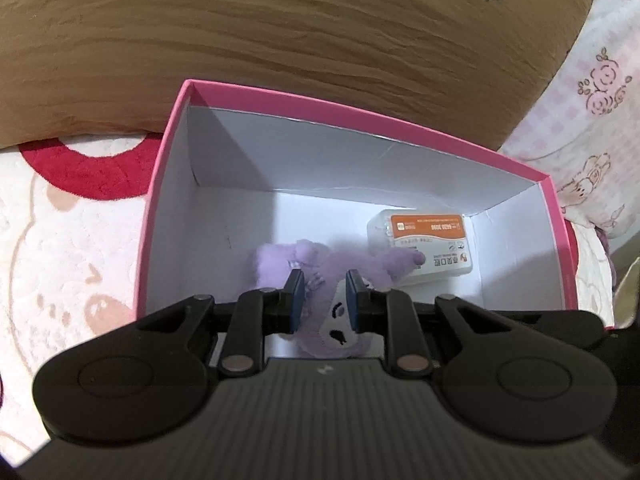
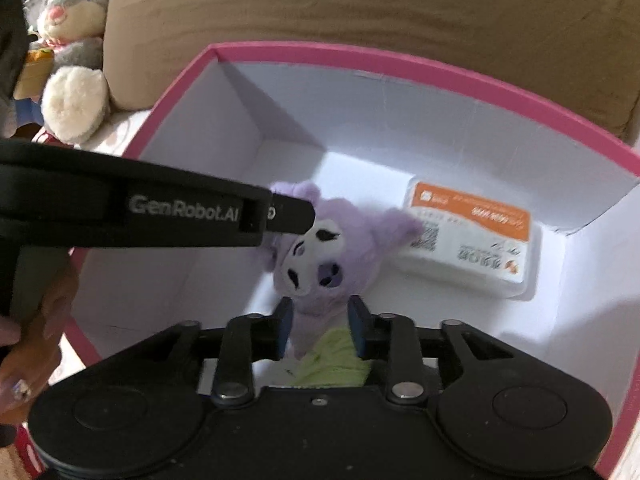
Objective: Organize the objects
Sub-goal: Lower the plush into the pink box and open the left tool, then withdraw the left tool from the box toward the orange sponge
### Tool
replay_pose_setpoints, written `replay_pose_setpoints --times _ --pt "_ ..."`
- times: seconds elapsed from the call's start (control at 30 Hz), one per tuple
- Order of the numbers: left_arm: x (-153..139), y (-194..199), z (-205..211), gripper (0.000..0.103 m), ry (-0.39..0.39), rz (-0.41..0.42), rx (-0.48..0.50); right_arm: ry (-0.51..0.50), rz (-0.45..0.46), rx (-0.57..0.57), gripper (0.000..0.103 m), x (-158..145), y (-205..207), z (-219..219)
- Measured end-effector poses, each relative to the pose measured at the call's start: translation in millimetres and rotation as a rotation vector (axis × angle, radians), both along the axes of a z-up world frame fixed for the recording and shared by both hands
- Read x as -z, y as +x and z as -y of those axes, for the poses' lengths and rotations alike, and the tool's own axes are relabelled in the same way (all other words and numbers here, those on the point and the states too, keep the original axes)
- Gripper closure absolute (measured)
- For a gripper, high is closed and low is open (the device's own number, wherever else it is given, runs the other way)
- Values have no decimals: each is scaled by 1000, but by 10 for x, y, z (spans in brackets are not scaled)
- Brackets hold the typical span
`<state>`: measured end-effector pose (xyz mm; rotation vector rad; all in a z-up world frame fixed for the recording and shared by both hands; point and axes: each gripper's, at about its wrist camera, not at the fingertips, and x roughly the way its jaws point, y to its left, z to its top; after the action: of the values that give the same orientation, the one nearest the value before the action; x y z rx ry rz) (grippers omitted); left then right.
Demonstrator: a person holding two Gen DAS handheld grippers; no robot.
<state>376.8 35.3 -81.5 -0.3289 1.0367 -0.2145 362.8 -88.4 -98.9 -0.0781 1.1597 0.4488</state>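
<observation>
A purple plush toy (image 1: 320,268) with a white face lies inside a pink box (image 1: 160,184) with a white interior. My left gripper (image 1: 322,298) is shut on the toy's head. In the right wrist view the same toy (image 2: 320,248) shows, and my right gripper (image 2: 320,328) is shut on its lower body at a green part (image 2: 332,364). The left gripper (image 2: 296,216) reaches in from the left onto the toy's head. A white packet with an orange label (image 1: 420,244) lies in the box's right far corner and also shows in the right wrist view (image 2: 468,240).
The pink box (image 2: 400,64) rests on a pink-and-white patterned blanket (image 1: 60,260). A brown pillow (image 1: 280,32) lies behind it. A grey rabbit plush (image 2: 76,40) sits at the far left. A floral pillow (image 1: 592,100) is at the right.
</observation>
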Motion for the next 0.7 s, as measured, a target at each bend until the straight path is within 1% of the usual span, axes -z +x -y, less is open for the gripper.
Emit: replay_pose_setpoints --times 0.03,0.1,0.17,0.27,0.3,0.37,0.47,0.53,0.63,0.7 --pt "-9 0 -3 83 5 7 3 -7 -19 -1 64 26 25 -27" --pt "-33 -8 -25 83 7 18 2 -36 -26 -8 63 56 59 -96" --pt "-48 -6 -82 83 -32 11 -8 -51 -27 -1 63 76 103 -147" --pt "-57 0 -180 83 -73 -25 -30 -15 -12 65 64 65 189 -98" --pt "-71 -5 -195 83 -78 -24 -32 -6 -6 79 67 60 215 -76" --pt "-124 -23 -187 83 -59 -11 -25 4 14 107 69 53 260 -40" --pt "-158 -43 -144 83 -17 14 -15 42 20 141 69 53 323 19" --pt "-170 -76 -122 83 -4 15 -11 63 42 163 69 14 298 75" --pt "-217 -171 -80 83 32 24 8 77 86 151 68 -126 86 193" --pt "-284 -292 -53 81 67 40 24 81 118 135 67 -247 -141 293"
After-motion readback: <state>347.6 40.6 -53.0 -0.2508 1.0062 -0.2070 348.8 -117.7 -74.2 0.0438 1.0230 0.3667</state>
